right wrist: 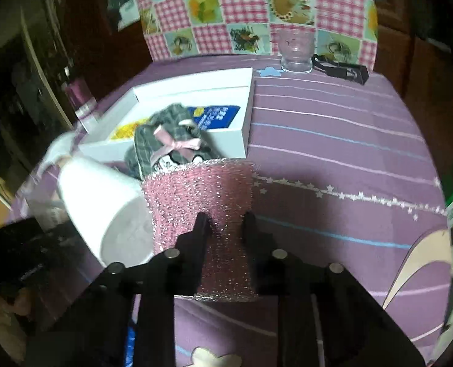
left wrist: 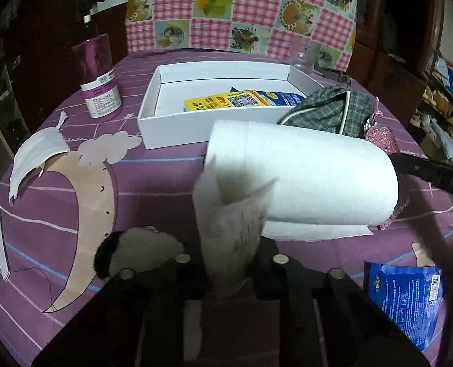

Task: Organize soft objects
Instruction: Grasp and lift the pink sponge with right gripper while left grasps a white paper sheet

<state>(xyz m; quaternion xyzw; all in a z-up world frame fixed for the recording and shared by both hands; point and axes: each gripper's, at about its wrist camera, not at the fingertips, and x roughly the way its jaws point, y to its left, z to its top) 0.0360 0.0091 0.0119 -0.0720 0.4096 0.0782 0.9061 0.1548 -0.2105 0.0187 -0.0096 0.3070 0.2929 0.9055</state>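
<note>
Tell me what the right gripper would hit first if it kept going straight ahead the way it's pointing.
The right gripper already straddles the pink glittery sponge; straight beyond it likely lies the grey plaid pouch, though depth is unclear.

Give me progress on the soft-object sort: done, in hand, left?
Done: one packet lies in the box; the plaid pouch sits half over its front wall. In hand: left gripper pinches the paper roll's loose end; right gripper grips the pink sponge. Left: mask, blue packet.
</note>
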